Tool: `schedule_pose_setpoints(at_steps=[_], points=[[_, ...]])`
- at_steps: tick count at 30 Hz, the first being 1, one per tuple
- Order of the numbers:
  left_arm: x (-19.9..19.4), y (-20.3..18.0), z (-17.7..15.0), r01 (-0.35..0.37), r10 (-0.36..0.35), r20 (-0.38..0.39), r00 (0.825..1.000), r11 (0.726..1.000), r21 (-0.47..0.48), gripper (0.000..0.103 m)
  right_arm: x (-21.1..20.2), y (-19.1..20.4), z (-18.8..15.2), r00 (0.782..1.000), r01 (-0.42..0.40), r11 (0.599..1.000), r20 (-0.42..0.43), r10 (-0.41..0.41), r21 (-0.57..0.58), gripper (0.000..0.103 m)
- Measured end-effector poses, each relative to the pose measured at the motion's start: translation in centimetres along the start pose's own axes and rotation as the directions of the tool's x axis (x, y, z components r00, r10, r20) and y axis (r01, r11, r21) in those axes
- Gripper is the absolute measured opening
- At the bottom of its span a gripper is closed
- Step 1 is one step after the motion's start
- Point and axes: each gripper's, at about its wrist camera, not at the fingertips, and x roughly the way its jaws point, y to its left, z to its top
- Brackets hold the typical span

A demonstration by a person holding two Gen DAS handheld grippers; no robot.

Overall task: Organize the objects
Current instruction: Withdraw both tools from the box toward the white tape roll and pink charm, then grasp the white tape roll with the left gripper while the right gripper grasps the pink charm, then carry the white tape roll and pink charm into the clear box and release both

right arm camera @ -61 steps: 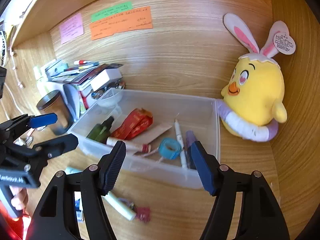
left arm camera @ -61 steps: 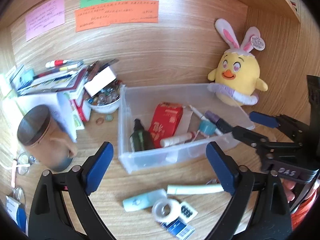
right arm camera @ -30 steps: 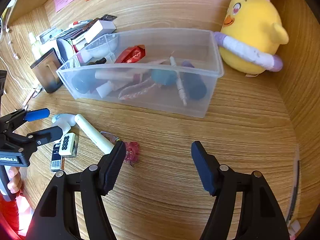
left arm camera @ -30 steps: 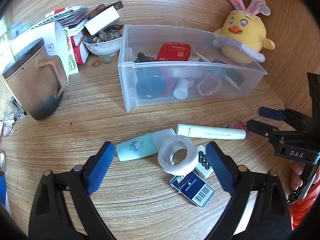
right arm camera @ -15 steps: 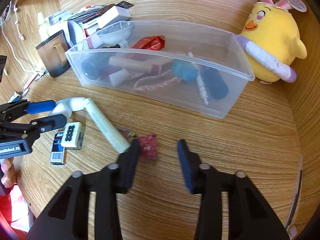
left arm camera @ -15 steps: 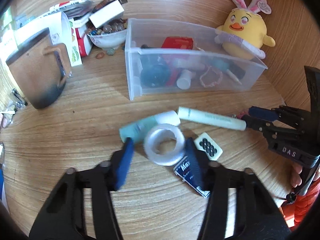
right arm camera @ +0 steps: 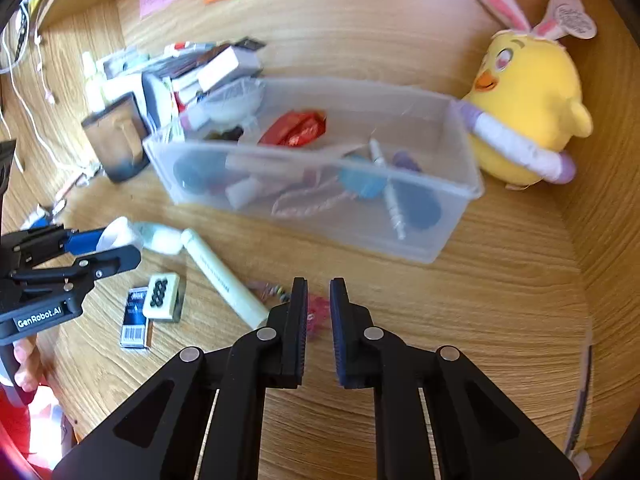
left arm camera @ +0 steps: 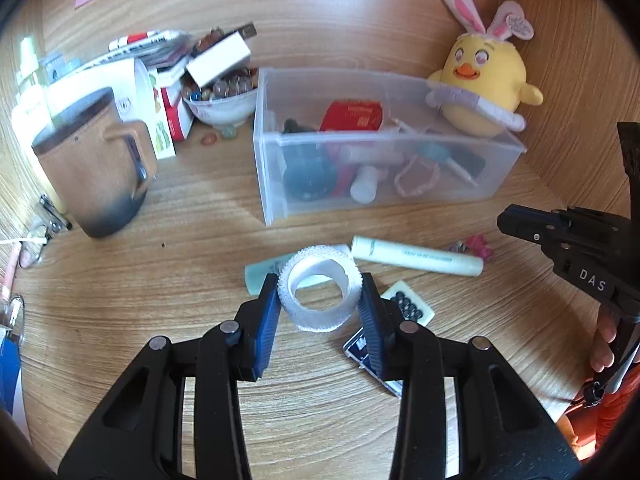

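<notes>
Left gripper (left arm camera: 320, 304): jaws closing, pads pressing the white tape roll (left arm camera: 319, 300), near the desk's front edge.
Right gripper (right arm camera: 319, 304): pinched together on the pink trinket (right arm camera: 316, 314).
Bin (left arm camera: 400, 200): by the back wall, already holding several items.
Left to do: the pale tube (left arm camera: 416, 257), tile and card lie loose.

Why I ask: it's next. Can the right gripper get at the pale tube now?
Probably not yet: right gripper is shut on a pink charm, though the tube lies uncovered beside it.
</notes>
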Motion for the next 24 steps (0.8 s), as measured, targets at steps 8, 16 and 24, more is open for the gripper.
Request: schedule_pose_setpoints(at_steps=[8, 16, 24], points=[[-1.2, -0.2, 1.3, 0.011, -0.010, 0.052, 0.999, 1.000, -0.014, 0.038, 1.4, -0.2, -0.5, 0.996, -0.020, 1.000, -0.086, 0.021, 0.003, 0.018], [-1.8, -0.6, 2.8, 0.023, -0.022, 0.094, 0.995, 1.000, -0.016, 0.038, 3.0, 0.9, -1.2, 0.994, 0.003, 0.999, -0.106, -0.008, -0.050, 0.020], [-2.2, -1.4, 5.6, 0.036, -0.034, 0.138, 0.990, 0.999, -0.007, 0.038, 2.5, 1.5, -0.9, 0.998, 0.027, 0.997, -0.055, -0.031, -0.074, 0.009]])
